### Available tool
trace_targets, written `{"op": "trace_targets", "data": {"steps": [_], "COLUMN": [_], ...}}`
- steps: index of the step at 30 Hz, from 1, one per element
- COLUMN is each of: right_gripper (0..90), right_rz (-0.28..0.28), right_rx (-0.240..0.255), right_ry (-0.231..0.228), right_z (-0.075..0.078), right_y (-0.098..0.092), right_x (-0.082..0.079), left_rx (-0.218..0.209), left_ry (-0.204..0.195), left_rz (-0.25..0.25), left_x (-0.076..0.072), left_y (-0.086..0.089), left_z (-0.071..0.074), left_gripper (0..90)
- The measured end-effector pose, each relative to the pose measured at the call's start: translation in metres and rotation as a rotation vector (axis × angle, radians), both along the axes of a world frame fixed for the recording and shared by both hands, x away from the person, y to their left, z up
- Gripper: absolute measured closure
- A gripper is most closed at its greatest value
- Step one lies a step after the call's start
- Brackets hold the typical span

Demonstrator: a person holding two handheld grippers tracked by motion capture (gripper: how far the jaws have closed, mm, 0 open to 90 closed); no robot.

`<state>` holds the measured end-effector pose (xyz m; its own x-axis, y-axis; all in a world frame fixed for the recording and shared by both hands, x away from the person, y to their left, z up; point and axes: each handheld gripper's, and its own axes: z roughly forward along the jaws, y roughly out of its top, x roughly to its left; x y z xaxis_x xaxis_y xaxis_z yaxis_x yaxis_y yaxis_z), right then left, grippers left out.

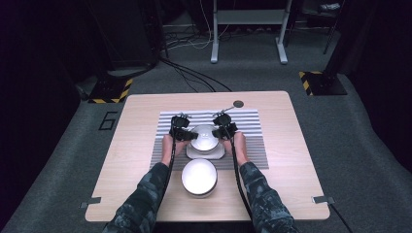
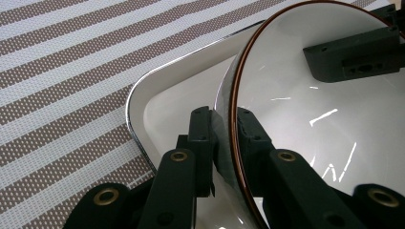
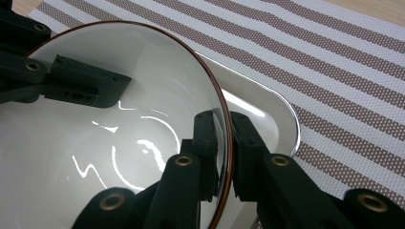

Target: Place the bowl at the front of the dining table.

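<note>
White bowl (image 1: 203, 138) over a square plate (image 1: 190, 152): left tongs (image 2: 224, 143) and right tongs (image 3: 220, 152) each pinch opposite rims.

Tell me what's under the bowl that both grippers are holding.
Under the bowl sits a white square plate, resting on the striped placemat. The plate's middle is covered by the bowl, so anything there can't be seen.
</note>
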<state>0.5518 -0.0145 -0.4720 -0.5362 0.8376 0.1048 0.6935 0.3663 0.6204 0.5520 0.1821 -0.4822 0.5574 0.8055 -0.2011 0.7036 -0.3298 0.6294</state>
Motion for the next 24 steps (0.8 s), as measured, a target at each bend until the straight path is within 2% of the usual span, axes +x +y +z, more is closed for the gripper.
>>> {"op": "trace_targets", "data": {"steps": [6, 11, 14, 16, 18, 24], "right_gripper": [81.9, 76.2, 72.6, 68.1, 59.1, 37.4], "right_rz": [0.004, 0.012, 0.015, 0.011, 0.023, 0.033], "right_rx": [0.003, 0.014, 0.033, 0.036, 0.028, 0.024], "right_ry": [-0.006, -0.005, -0.008, -0.018, -0.032, -0.048], "right_z": [0.000, 0.000, 0.000, 0.003, 0.007, 0.014], "right_y": [-0.001, -0.004, -0.007, -0.007, -0.007, -0.006], "right_x": [-0.001, -0.001, -0.002, -0.003, -0.004, -0.009], "left_rx": [0.019, 0.015, 0.015, 0.012, 0.019, 0.002], "left_ry": [-0.008, 0.001, -0.014, -0.021, -0.027, -0.049], "left_rz": [-0.013, -0.008, -0.007, -0.004, -0.010, -0.015], "left_x": [-0.001, -0.002, -0.003, -0.004, -0.005, -0.011], "left_y": [0.000, 0.000, 0.001, 0.001, 0.002, 0.006], "left_z": [0.003, 0.004, 0.008, 0.011, 0.014, 0.024], "left_gripper": [76.0, 65.9, 57.6, 51.9, 45.9, 32.2]}}
